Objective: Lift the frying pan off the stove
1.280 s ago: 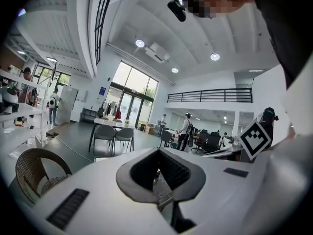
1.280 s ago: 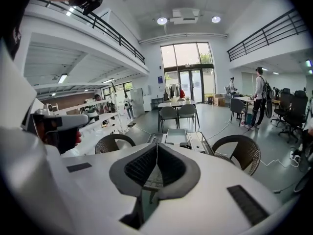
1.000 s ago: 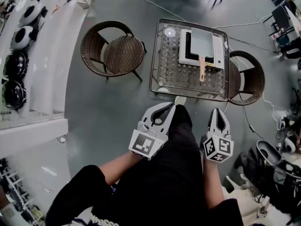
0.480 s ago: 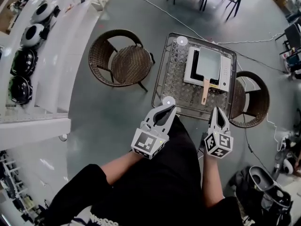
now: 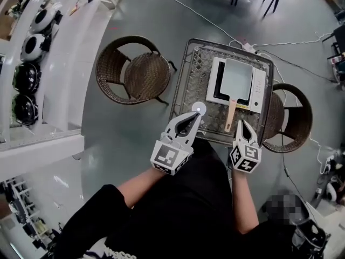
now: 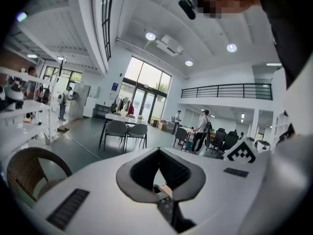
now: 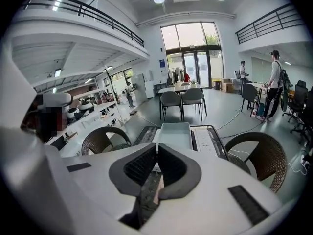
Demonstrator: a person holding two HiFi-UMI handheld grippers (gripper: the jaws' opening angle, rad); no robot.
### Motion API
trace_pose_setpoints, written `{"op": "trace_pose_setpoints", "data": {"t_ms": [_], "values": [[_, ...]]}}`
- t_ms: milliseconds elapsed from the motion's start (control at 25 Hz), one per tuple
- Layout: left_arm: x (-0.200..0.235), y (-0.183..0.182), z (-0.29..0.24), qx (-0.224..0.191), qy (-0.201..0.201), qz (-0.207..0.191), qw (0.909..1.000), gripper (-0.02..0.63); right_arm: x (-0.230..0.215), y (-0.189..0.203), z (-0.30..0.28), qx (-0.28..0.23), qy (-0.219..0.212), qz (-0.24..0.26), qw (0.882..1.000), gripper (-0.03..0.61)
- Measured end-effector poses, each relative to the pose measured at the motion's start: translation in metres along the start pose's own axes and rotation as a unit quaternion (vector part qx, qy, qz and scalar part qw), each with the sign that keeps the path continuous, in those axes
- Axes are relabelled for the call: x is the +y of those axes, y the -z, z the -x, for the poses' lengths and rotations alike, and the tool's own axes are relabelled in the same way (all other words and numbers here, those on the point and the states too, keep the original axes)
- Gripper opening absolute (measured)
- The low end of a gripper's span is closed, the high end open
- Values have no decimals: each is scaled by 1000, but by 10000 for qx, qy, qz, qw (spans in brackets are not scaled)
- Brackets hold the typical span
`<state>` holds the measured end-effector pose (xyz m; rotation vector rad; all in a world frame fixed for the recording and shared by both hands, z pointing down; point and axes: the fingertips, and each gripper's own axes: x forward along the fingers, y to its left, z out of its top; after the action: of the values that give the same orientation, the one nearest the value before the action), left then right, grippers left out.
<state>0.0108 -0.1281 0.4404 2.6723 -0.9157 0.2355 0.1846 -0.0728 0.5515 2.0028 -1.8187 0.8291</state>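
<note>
The square grey frying pan sits on a white stove on the glass-topped table. Its wooden handle points toward me. My right gripper is shut and empty, its tips just short of the handle's near end and slightly right of it. In the right gripper view the pan lies straight ahead beyond that gripper's closed jaws. My left gripper is shut with nothing held, at the table's near left corner. The left gripper view looks out over its jaws into the hall.
A wicker chair stands left of the table and another at its right. A white disc lies at the table's near left corner. A cable runs over the floor behind. White shelves line the left side.
Both grippers have come closer to the table. The right gripper's tips now sit near the end of the pan handle; the left gripper's reach the table's near corner. Both stay shut.
</note>
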Motion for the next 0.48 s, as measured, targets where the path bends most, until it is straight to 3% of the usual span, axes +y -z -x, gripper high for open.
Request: {"op": "trace_pose_setpoints", "data": {"t_ms": [120, 320, 480], "values": [[1, 4, -22, 8, 51, 238, 9997, 11, -11, 7, -23, 198, -37, 49, 9998, 32], [2, 10, -55, 192, -24, 203, 9996, 11, -22, 20, -61, 468, -189, 7, 9987, 34], [9, 9, -75, 273, -114, 208, 9993, 11, -29, 35, -89, 837, -280, -242, 9958, 143]]}}
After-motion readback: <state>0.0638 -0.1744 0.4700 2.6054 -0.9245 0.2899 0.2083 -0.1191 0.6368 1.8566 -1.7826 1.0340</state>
